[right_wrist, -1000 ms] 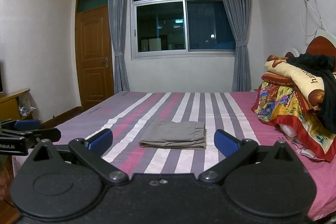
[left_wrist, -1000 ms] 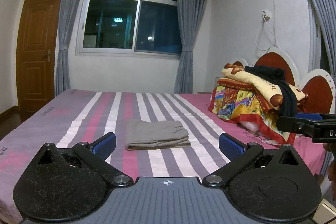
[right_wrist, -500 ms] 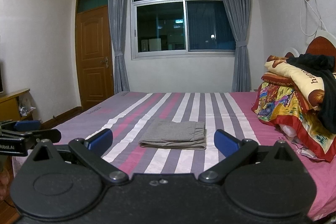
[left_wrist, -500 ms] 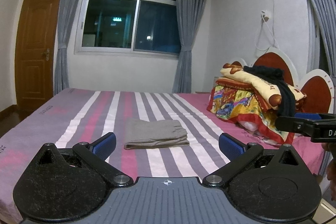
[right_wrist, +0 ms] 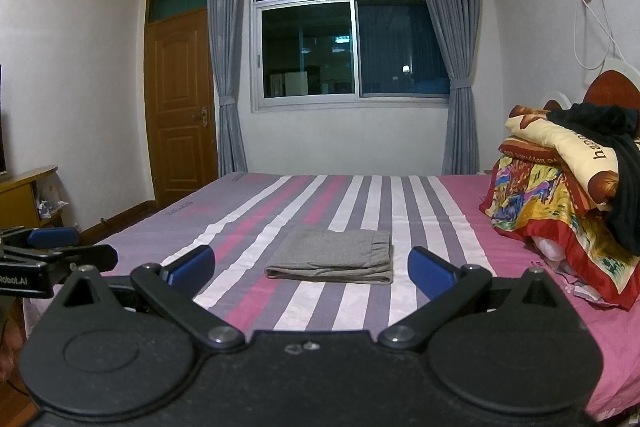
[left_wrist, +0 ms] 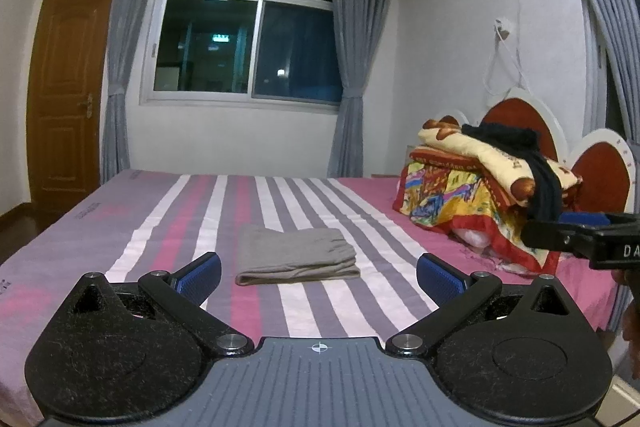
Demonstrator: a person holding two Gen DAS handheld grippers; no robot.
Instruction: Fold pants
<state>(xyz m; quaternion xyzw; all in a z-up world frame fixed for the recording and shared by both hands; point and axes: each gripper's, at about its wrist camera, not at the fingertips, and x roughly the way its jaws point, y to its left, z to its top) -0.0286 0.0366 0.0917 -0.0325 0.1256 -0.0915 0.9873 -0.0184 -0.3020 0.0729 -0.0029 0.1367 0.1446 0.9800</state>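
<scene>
So the grey knit pants (left_wrist: pixel 298 254) are already a flat, squared-off bundle, one single piece, lying on the pink, purple and white striped bed sheet (left_wrist: pixel 168 223) roughly mid-bed, a bit closer to the near edge than to the far edge under the window. My guess is they sit there because that's the flattest open stretch of the bed, well apart from the one heap of colourful folded blankets (right_wrist: pixel 560 183) piled at the headboard end, with one black garment (right_wrist: pixel 616 155) draped over the top.

Both tools look backed off. The left gripper (left_wrist: pixel 318 277) has its blue pads spread wide with nothing between them, and the right gripper (right_wrist: pixel 312 267) is the same, empty and splayed. Neither touches the cloth. Looks to me like the fold is basically done.
</scene>
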